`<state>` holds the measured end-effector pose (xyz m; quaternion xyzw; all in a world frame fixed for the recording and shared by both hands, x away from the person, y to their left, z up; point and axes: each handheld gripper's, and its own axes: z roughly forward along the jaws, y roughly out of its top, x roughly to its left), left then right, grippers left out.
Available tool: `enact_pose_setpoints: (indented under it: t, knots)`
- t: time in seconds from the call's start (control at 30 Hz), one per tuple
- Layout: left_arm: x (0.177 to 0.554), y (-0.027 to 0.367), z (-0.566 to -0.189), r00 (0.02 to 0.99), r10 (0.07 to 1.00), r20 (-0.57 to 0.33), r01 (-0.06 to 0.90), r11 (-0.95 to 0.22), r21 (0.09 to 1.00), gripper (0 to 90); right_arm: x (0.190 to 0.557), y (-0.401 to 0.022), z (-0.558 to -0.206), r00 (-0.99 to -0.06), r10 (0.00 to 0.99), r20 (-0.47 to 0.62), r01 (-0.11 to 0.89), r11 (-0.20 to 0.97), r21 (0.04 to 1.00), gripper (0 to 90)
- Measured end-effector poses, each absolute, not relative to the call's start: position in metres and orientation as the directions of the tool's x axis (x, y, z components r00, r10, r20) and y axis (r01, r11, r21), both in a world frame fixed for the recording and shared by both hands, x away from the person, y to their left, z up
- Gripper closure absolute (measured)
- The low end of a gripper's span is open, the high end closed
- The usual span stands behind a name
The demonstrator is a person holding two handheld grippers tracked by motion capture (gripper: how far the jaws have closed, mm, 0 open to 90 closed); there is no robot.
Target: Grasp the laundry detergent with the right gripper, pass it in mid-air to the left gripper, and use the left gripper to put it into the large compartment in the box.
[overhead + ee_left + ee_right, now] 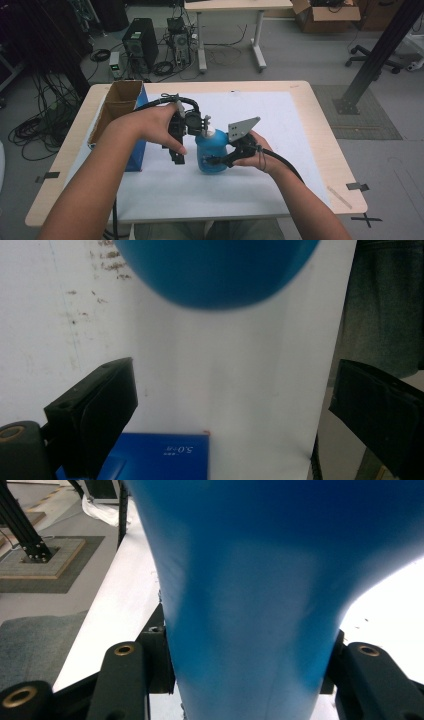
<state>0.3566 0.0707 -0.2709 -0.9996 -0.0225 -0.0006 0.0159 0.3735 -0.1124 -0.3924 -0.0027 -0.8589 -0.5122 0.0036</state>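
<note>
Blue plastic bottle (211, 152) stands near the middle of the white-covered surface (280, 130), pinched at its body by the right gripper (227, 159). Just left of its cap, the left gripper (178, 150) hangs with jaws spread wide, nothing between them. An open cardboard box (117, 105) stands at the left edge.

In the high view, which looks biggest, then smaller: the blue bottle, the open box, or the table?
1. Table, by far the biggest.
2. Box, open and tall, at the table's left.
3. Bottle, smallest, clamped by the right gripper.
</note>
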Motion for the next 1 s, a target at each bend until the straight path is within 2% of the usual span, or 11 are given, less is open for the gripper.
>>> enact_pose_setpoints:
  t: [1.0]
  knots:
    - [0.356, 0.059, -0.269, 0.999, 0.042, 0.008, 0.042, -0.999, -0.024, 5.2, 0.367, -0.069, -0.397, -0.999, -0.038, -0.014, -0.031, 0.472, 0.881, 45.0]
